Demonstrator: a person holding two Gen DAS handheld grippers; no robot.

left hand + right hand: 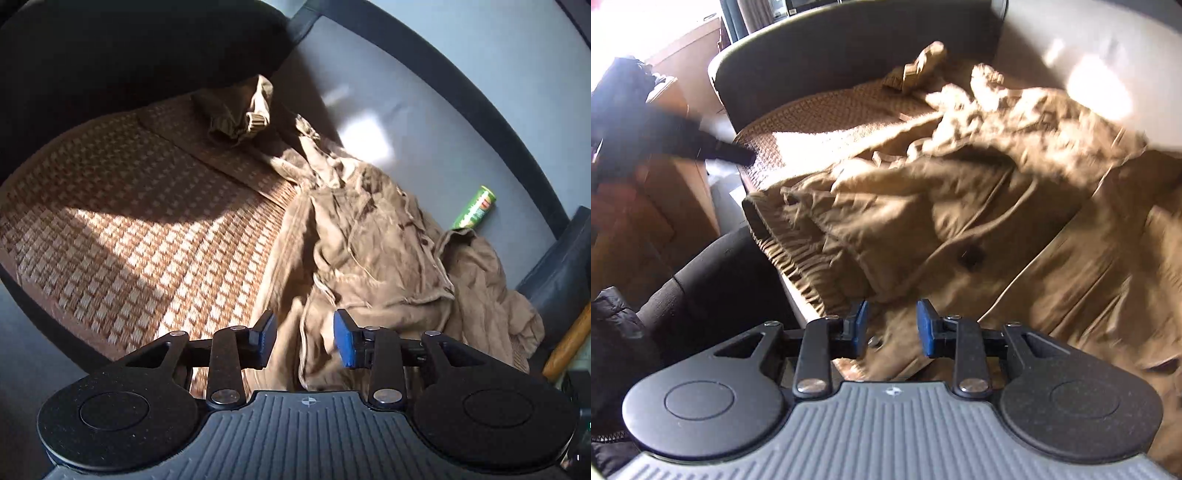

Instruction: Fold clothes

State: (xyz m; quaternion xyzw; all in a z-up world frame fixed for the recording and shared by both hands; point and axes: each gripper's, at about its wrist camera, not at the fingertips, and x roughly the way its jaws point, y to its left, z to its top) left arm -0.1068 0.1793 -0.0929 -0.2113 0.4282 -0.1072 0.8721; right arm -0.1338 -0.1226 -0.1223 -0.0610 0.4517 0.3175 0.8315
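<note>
- A crumpled tan garment of soft, ribbed, corduroy-like cloth point(373, 251) lay heaped on a brown-and-cream woven checked mat point(122, 236) that covered a dark-framed bed or couch.
- The cloth was deeply creased, with seams, a dark button and a gathered elastic band point(798, 266); that band hung at the mat's near left edge in the right wrist view.
- Its long axis ran from the near edge of the mat toward the far corner, where a ribbed cuff point(255, 120) lay bunched by the dark backrest.
- The heap spread off the mat's right edge onto a smooth grey surface point(424, 92), where a green cylindrical can point(476, 208) lay tilted just beyond the cloth.
- The left gripper point(304, 338), black with blue pads, stood released, its jaws apart over the garment's near hem and nothing pinched between them.
- The right gripper point(892, 328), of the same make, also stood released, jaws parted with cloth below the gap; the pads pressed on nothing.
- Whether either claw's tips brushed the fabric could not be told.
- A dark sleeve point(665, 140) reached in from the left in the right wrist view, blurred.
</note>
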